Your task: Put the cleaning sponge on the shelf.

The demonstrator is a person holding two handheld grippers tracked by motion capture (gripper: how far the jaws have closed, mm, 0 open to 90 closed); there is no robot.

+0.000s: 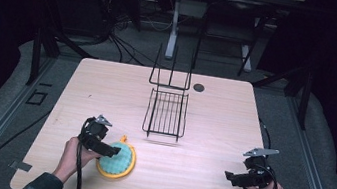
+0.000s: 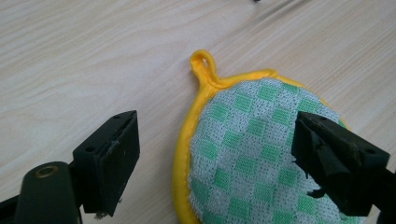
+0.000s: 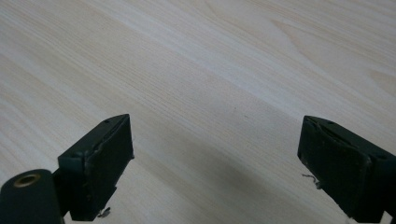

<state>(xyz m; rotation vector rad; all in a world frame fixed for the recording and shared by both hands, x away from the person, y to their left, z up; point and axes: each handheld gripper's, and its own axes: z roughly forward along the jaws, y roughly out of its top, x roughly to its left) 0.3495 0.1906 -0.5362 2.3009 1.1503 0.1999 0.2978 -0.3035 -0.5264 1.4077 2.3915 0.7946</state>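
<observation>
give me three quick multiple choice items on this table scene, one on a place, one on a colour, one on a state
1. Where does the round pot holder lie on the table?
A. inside the wire rack
B. at the near left, by the left tool
C. at the far right corner

2. What colour is the pot holder's rim?
A. yellow
B. red
C. black

3. How does the right tool stand?
A. shut on the pot holder
B. shut on the rack
C. open over bare wood

Answers:
1 B: the high view shows it beside the left tool, apart from the wire rack.
2 A: yellow binding and loop edge the green checks.
3 C: its jaws stand apart with nothing between them.
</observation>
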